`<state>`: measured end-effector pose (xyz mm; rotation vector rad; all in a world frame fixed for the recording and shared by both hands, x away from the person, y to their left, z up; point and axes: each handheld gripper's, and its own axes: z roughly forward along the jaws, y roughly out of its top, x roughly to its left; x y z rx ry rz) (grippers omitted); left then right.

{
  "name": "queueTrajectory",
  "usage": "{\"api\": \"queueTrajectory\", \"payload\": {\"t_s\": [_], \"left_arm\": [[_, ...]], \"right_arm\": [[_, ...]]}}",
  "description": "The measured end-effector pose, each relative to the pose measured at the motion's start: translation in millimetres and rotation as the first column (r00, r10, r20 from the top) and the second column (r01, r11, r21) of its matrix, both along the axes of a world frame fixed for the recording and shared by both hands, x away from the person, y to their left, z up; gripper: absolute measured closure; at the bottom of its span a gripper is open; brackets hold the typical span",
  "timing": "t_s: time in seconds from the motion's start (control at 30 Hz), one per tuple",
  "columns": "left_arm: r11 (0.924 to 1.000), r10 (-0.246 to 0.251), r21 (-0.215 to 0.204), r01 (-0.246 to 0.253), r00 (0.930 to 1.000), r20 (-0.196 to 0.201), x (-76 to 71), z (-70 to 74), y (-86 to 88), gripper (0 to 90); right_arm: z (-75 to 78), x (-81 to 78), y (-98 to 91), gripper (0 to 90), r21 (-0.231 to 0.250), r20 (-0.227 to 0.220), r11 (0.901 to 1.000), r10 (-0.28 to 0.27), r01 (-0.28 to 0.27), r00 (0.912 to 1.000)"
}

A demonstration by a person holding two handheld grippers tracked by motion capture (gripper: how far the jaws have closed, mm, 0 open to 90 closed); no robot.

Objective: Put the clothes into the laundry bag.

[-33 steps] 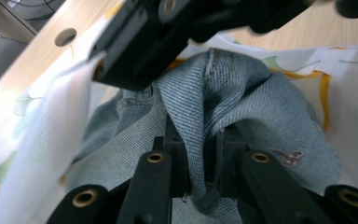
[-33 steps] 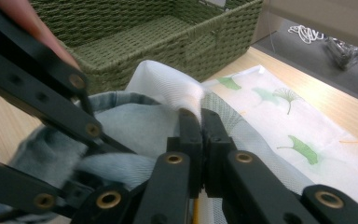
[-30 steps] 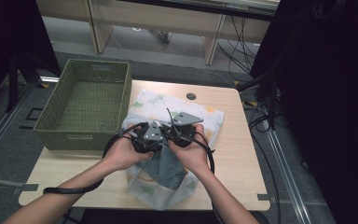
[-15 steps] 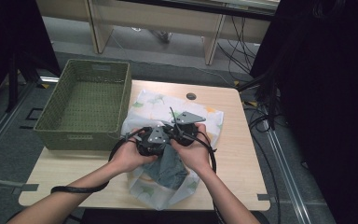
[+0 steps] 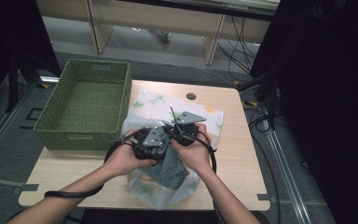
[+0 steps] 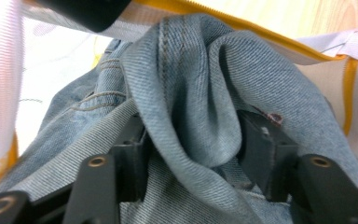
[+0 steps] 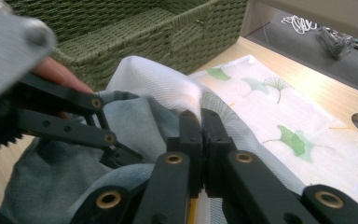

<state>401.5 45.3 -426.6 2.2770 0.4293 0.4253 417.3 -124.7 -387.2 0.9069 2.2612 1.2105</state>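
Two grippers meet over the white mesh laundry bag with green ginkgo-leaf print point(image 5: 205, 116) on the wooden table point(image 5: 242, 154). My right gripper point(image 7: 200, 122) pinches the bag's rim shut; my left gripper point(image 6: 191, 140) has just been opening, its jaws slack around the blue denim jeans point(image 6: 186, 74) half inside. I judge I'm stuffing; next, withdraw left and regrip lower denim.

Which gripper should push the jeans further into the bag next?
Left. The left gripper has just been opening with a fold of the jeans between its jaws, while the right gripper is clamped on the mesh bag rim.
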Motion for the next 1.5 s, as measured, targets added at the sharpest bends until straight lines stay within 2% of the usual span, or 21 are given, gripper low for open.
{"api": "queueTrajectory", "payload": {"t_s": [0.03,0.07,0.17,0.37,0.4,0.57,0.73,0.8,0.87,0.93,1.0,1.07,1.13,1.4,1.43,1.5], "left_arm": [[1.0000,-0.002,-0.002,0.002,1.0000,0.006,-1.1,1.3,1.2,40.9],[1.0000,-0.002,-0.005,0.003,0.9999,0.016,-2.3,3.4,2.9,39.4],[0.9998,-0.001,-0.020,0.001,0.9996,0.030,-6.0,8.5,7.3,35.9],[0.9989,-0.010,-0.045,0.013,0.9985,0.054,-18.9,20.7,21.3,32.0],[0.9989,0.001,-0.047,0.002,0.9980,0.063,-21.2,22.5,24.7,31.9],[0.9974,0.010,-0.072,-0.007,0.9992,0.038,-28.9,25.7,39.8,31.4],[0.9978,0.015,-0.065,-0.012,0.9988,0.046,-33.3,24.2,54.0,30.8],[0.9982,0.021,-0.057,-0.018,0.9987,0.046,-34.4,22.2,60.1,30.6],[0.9982,0.015,-0.058,-0.013,0.9995,0.029,-34.9,18.7,65.5,30.6],[0.9986,0.039,-0.039,-0.037,0.9984,0.041,-35.3,16.5,71.1,30.6],[0.9988,0.041,-0.028,-0.040,0.9984,0.038,-36.0,13.0,75.4,29.7],[0.9991,0.041,-0.009,-0.041,0.9986,0.033,-37.1,10.0,79.0,28.6],[0.9995,0.032,0.005,-0.033,0.9991,0.027,-38.4,6.5,80.8,27.8],[0.9984,-0.007,0.056,0.006,0.9999,0.015,-40.8,-4.1,78.6,26.0],[0.9980,-0.026,0.058,0.026,0.9997,-0.001,-41.0,-5.6,77.6,26.0],[0.9965,-0.036,0.075,0.036,0.9993,-0.004,-40.6,-8.1,76.4,26.7]], "right_arm": [[-0.1,0.1,-0.1,89.9,0.001,0.000,1.0000,0.000,0.000,1.0000],[-0.1,-1.4,0.5,89.9,0.010,-0.021,0.9998,-0.016,0.016,0.9997],[-0.1,0.3,-0.6,89.9,-0.001,0.000,1.0000,-0.002,0.002,1.0000],[-0.5,0.5,-1.0,89.9,0.007,-0.008,1.0000,-0.005,0.005,1.0000],[-0.4,0.2,-0.9,89.9,0.008,-0.011,0.9999,-0.008,0.009,0.9999],[-0.5,0.4,-0.7,89.9,0.002,-0.007,1.0000,-0.007,0.007,1.0000],[-0.3,0.7,-1.0,90.0,-0.001,0.002,1.0000,-0.005,0.005,1.0000],[-0.4,0.6,-1.0,89.9,0.003,-0.004,1.0000,-0.006,0.006,1.0000],[-0.4,0.8,-1.1,89.9,-0.001,0.000,1.0000,-0.004,0.004,1.0000],[-0.7,0.5,-0.7,89.9,0.002,-0.006,1.0000,-0.008,0.008,0.9999],[-0.8,0.5,-0.4,89.9,0.000,-0.004,1.0000,-0.005,0.005,1.0000],[-0.7,-1.0,0.3,89.9,0.007,-0.019,0.9998,-0.018,0.018,0.9997],[-1.1,0.6,0.0,89.9,0.000,-0.003,1.0000,-0.003,0.003,1.0000],[-1.7,0.2,0.7,89.9,-0.002,-0.007,1.0000,-0.008,0.008,0.9999],[-1.9,0.2,0.8,89.9,-0.002,-0.007,1.0000,-0.007,0.007,1.0000],[-2.2,0.1,1.0,89.9,-0.003,-0.009,1.0000,-0.006,0.006,0.9999]]}}
